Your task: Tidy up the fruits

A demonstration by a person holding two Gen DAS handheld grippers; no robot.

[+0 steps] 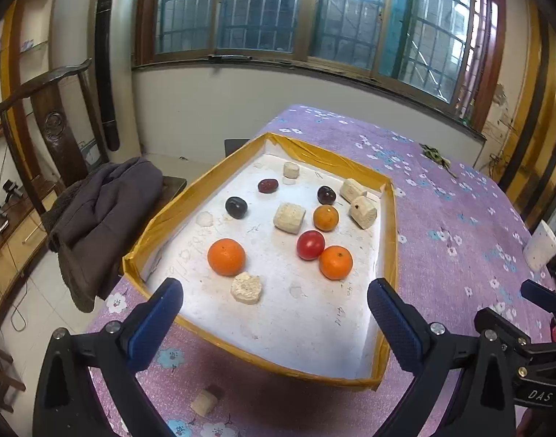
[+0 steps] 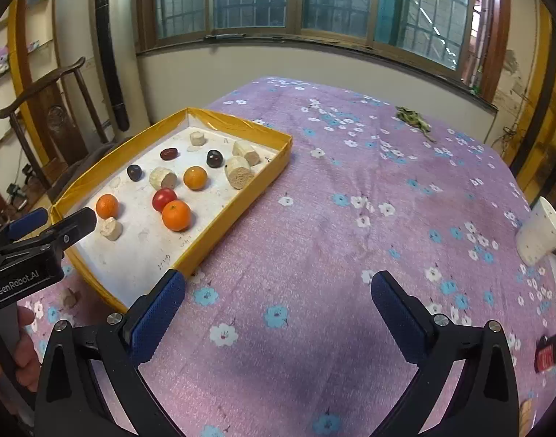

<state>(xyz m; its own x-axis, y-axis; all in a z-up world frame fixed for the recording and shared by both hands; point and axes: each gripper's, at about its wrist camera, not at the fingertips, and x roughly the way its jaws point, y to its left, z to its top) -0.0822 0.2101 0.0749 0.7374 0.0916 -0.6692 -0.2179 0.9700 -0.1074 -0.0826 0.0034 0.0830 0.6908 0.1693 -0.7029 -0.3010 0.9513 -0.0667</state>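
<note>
Left gripper (image 1: 276,307) jaws wide apart, empty, over the tray's (image 1: 389,255) near end; right gripper (image 2: 278,302) likewise released, over bare cloth (image 2: 350,189). Fruit lies loose in tray: oranges (image 1: 226,257), tomato (image 1: 310,244), dark plums (image 1: 236,207). Judged light, round, roll-prone; tomato soft. Grip across widest girth, gently.

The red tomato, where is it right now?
In the left wrist view the red tomato sits mid-tray, touching an orange on its right.

Barred windows (image 1: 314,11) above a white wall (image 1: 219,109); wooden chair (image 1: 55,123) at left.
</note>
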